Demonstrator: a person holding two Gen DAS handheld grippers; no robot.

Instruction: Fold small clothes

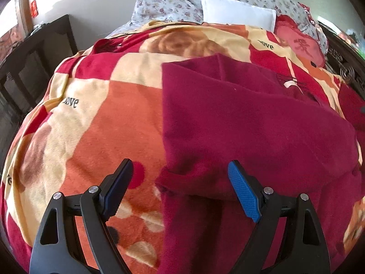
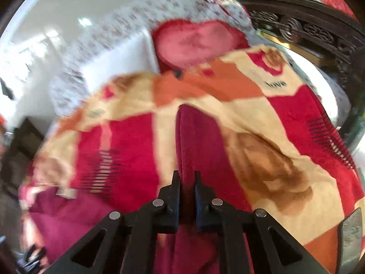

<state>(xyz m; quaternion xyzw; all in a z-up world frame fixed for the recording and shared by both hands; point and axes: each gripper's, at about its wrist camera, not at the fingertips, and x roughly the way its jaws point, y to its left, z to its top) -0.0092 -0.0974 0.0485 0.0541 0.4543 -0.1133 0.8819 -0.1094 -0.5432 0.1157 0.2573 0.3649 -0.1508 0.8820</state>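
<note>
A dark red fleece garment (image 1: 239, 118) lies spread on a patterned red, orange and cream blanket (image 1: 95, 118). My left gripper (image 1: 180, 178) is open, its blue pads (image 1: 244, 191) either side of the garment's near left hem fold, just above it. My right gripper (image 2: 187, 182) is shut on a bunched strip of the same dark red garment (image 2: 196, 141), which rises from between the jaws. More of the garment (image 2: 68, 214) lies at lower left in the blurred right wrist view.
The blanket (image 2: 262, 105) covers a bed. A white pillow (image 1: 237, 11), floral bedding (image 1: 164, 4) and a red heart cushion (image 1: 298, 43) lie at the head. Dark carved wooden furniture (image 2: 308, 27) stands on the right, a dark wooden frame (image 1: 29, 64) on the left.
</note>
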